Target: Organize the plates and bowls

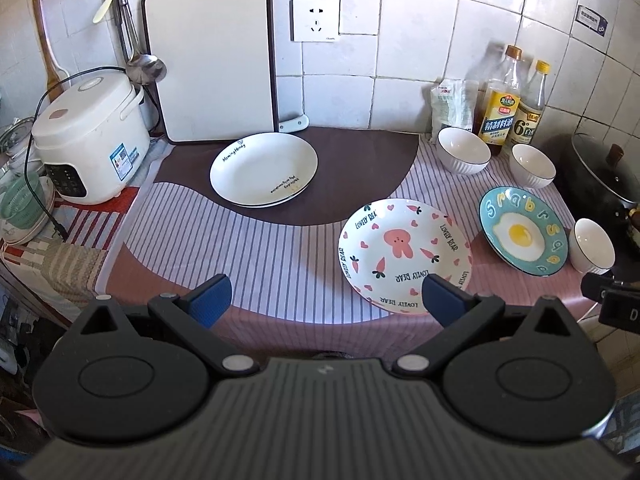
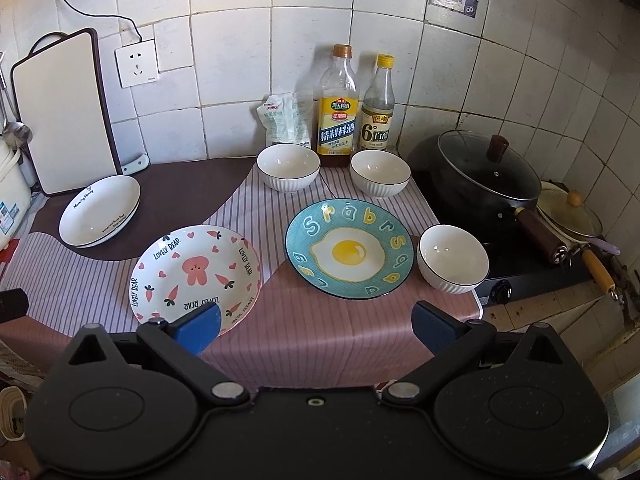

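Left gripper and right gripper: both spread wide, holding nothing, above the desk front edge. Landmark: egg plate. Bear plate just left of it; white plates (stacked) far left; three white bowls behind and right.

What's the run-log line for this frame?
phase: pre-grasp | left gripper: open, empty | right gripper: open, empty | white plates: stacked | bear plate, egg plate: separate | bowls: three, unstacked
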